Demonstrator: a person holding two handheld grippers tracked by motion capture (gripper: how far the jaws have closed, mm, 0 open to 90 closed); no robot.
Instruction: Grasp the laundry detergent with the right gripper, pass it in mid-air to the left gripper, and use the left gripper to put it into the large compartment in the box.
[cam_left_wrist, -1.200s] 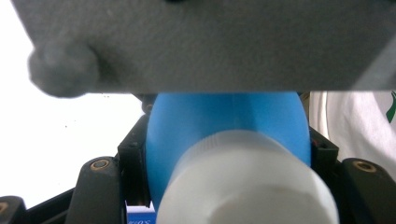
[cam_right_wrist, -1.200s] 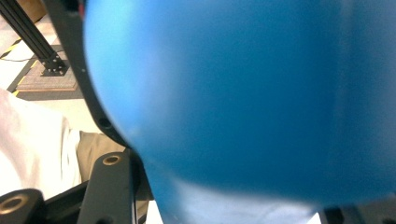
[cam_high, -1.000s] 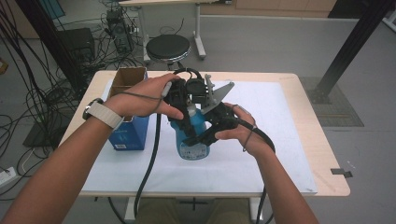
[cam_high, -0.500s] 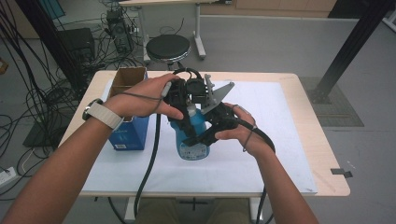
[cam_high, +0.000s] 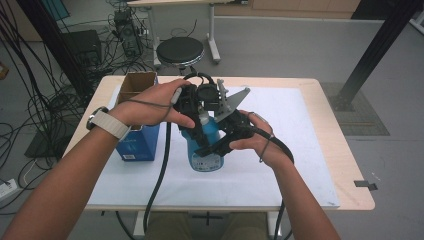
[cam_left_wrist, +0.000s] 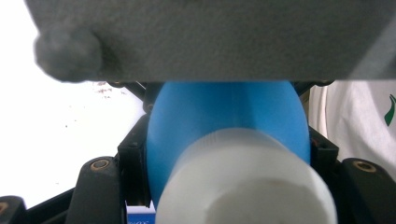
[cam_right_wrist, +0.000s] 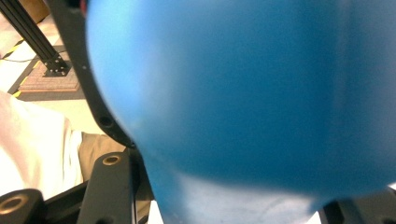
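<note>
A blue bottle (cam_high: 206, 145) with a white cap (cam_left_wrist: 243, 186) stands upright near the middle of the tabletop (cam_high: 320, 145), on its white sheet (cam_high: 295, 165). The left hand-held gripper (cam_high: 192, 107) comes from the left and has its jaws clamped on the bottle's upper part by the cap; in the left gripper view the cap sits right between the two black jaws. The right hand-held gripper (cam_high: 220, 142) comes from the right and is closed on the blue body lower down. Just left of the bottle stands a blue box (cam_high: 137, 135) with open brown flaps; its contents cannot be made out
</note>
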